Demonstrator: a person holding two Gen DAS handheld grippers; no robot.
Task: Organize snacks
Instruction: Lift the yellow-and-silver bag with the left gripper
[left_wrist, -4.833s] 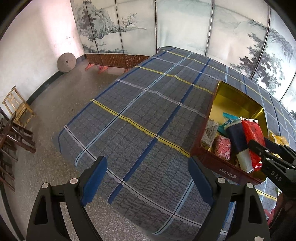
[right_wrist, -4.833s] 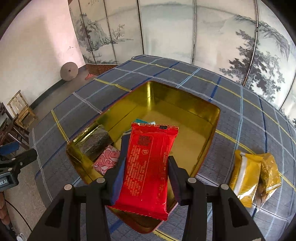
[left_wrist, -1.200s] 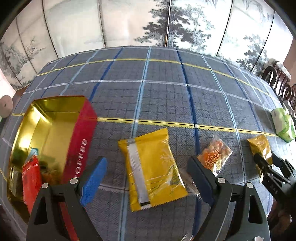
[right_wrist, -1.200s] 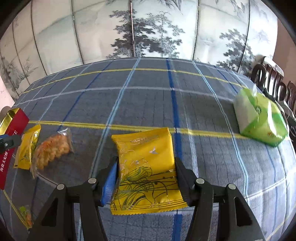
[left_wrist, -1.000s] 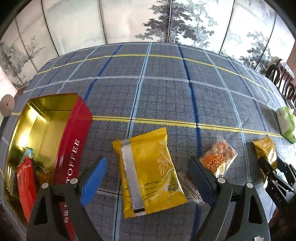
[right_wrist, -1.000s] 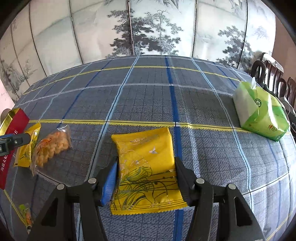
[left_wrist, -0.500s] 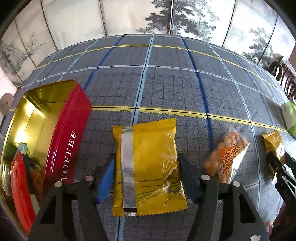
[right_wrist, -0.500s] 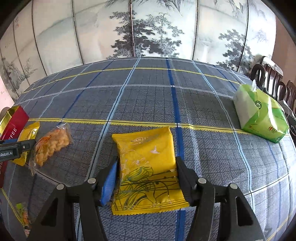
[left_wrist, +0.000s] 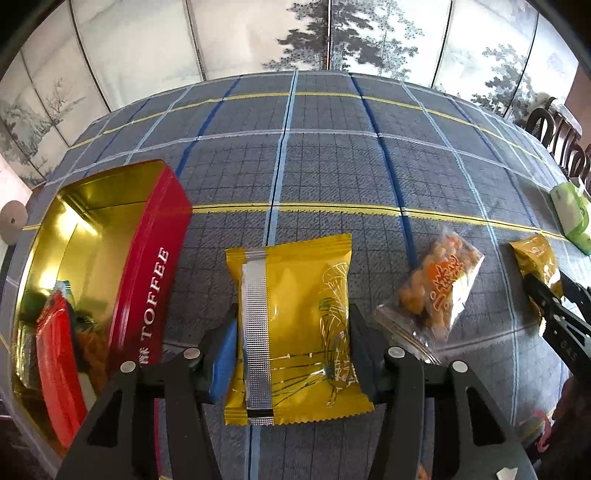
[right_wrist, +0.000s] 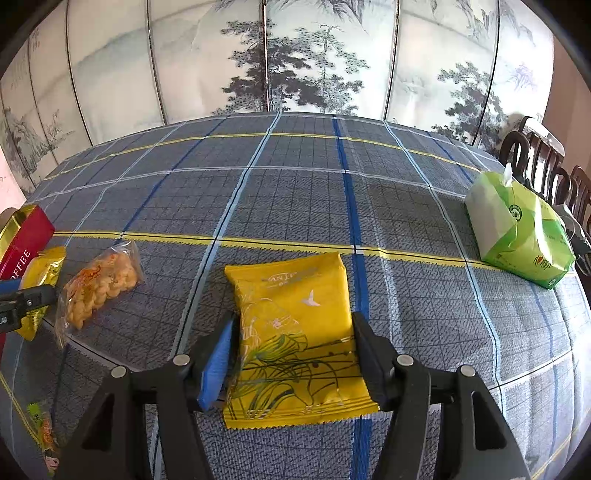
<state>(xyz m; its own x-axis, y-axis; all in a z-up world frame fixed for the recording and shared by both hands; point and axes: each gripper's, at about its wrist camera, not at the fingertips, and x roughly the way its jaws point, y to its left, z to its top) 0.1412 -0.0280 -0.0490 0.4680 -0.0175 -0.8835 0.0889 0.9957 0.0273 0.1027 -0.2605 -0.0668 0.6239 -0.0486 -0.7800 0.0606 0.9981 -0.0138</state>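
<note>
The left claw has just been closing and now pinches a yellow packet by its two long edges, seam strip facing up, the packet lying flat on the worktop. The right claw pinches a second yellow packet the same way, its pads pressed into both side edges.

From the left claw, a clear bag of fried twists lies at two o'clock, just beside the packet. The red toffee tin stands at nine o'clock, open, with a red packet and other snacks inside. A green tissue pack sits well apart, at two o'clock from the right claw.

Both yellow packets look light, puffed with air and slippery in their film, so the contents inside are probably soft or crumbly. A hold across the sides near the lower half, as both claws have it, seems right; squeezing harder would likely crush the filling or let the film slide out. The crimped ends are stiffer but thin. The tin, to judge by the task, is where both packets belong.
</note>
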